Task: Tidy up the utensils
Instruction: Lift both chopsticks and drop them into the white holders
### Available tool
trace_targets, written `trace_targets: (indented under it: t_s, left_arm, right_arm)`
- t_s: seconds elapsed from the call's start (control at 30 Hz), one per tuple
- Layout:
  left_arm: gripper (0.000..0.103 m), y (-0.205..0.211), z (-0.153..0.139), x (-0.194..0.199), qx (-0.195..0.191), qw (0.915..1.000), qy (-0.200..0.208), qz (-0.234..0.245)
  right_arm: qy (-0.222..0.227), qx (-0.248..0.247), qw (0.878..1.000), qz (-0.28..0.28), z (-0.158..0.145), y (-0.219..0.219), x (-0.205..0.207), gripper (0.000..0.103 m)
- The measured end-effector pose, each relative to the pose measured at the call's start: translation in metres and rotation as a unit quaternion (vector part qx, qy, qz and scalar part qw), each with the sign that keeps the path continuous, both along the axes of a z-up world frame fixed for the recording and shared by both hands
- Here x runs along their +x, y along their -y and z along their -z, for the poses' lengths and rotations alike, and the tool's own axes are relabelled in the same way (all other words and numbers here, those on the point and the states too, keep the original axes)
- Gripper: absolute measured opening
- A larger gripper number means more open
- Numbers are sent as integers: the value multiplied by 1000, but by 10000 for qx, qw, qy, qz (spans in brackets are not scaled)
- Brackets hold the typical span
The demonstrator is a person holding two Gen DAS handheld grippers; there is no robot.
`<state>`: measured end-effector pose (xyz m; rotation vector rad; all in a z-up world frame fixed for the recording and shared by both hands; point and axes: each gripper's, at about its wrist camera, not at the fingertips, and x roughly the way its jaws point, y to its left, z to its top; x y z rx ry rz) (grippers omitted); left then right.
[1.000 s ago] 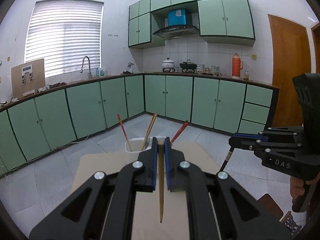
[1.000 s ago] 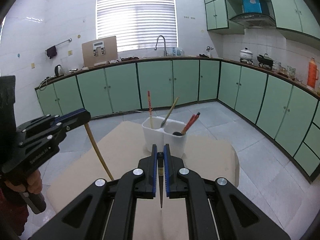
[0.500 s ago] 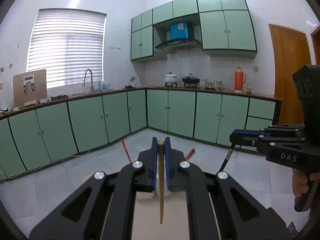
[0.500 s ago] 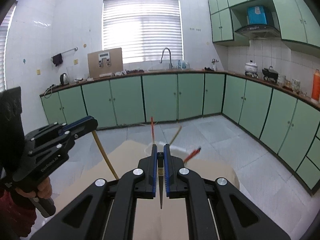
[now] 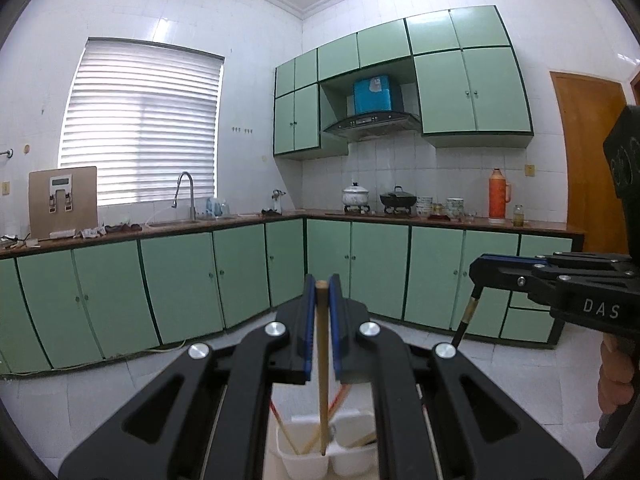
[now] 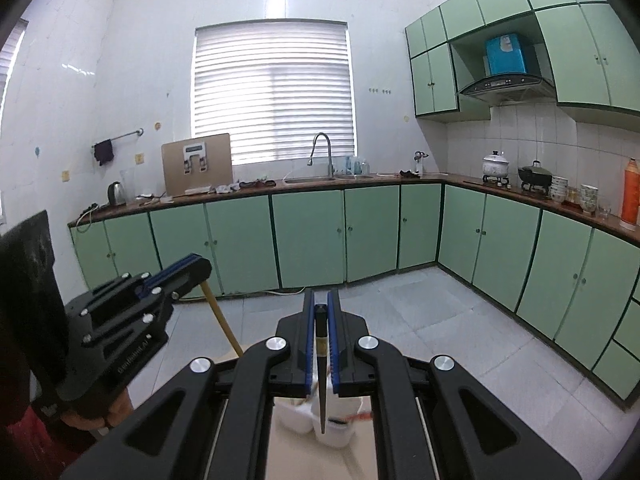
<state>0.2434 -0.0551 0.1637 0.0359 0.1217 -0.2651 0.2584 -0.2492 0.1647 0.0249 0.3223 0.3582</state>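
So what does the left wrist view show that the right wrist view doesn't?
Only the left wrist view: the orange door and the left gripper head-on, shut on a wooden chopstick. Only the right wrist view: the kettle, towel rail, and the right gripper clamping a dark chopstick. Both: the white utensil holder, sink faucet and stove pots.
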Motion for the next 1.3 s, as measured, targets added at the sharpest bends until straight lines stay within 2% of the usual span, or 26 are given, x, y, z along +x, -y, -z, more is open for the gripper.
trace_targets:
  t_s: [0.23,0.53,0.83,1.03,1.3]
  left_arm:
    - [6,13,21,49,79,9999,-57,-42]
    - [6,12,71,98,222,9983,-515,-183]
    - [6,0,118,127,222,9941,-1030,-264]
    - [6,-5,141,134,277,9912,-1264,-283]
    - [8,-11,153,136,283,9886,-1446,-305]
  right_arm:
    - [-27,3,9999,145,16,-4,48,6]
    - [-362,-122,9988,307,74,-15,96,6]
    - [-692,-191,9966,395,120,-18,116,6]
    - [-944,-181,9943,457,143,-16,123,6]
    - [-955,-228,9935,576,148,-13,118,8]
